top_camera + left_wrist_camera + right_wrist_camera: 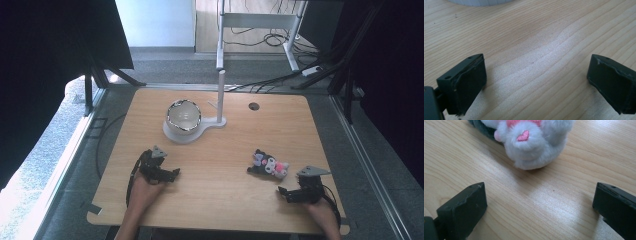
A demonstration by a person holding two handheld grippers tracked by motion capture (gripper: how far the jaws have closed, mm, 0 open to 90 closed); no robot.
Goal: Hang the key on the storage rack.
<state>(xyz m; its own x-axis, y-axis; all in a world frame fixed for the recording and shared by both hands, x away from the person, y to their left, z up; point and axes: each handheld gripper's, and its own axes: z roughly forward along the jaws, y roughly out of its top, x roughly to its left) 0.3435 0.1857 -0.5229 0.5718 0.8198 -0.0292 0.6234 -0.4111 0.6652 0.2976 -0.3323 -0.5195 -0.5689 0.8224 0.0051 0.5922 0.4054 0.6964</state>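
A small plush toy (268, 166), black, white and pink, lies on the wooden table (220, 200) at the right. My right gripper (286, 193) rests on the table just in front of the plush toy (531, 142), jaws wide apart with bare wood between them. A white bowl (183, 116) with a dark rim sits on a white base (182, 134) at the table's middle back. My left gripper (172, 175) lies on the table at the left, in front of the bowl. My left gripper (535, 82) stands open over bare wood, with the base's edge (480, 2) at the top.
A thin white post (220, 97) rises from the base beside the bowl. A round cable hole (254, 106) is in the table's far right part. Cables (270, 80) lie on the floor behind the table. Dark panels (50, 60) flank both sides.
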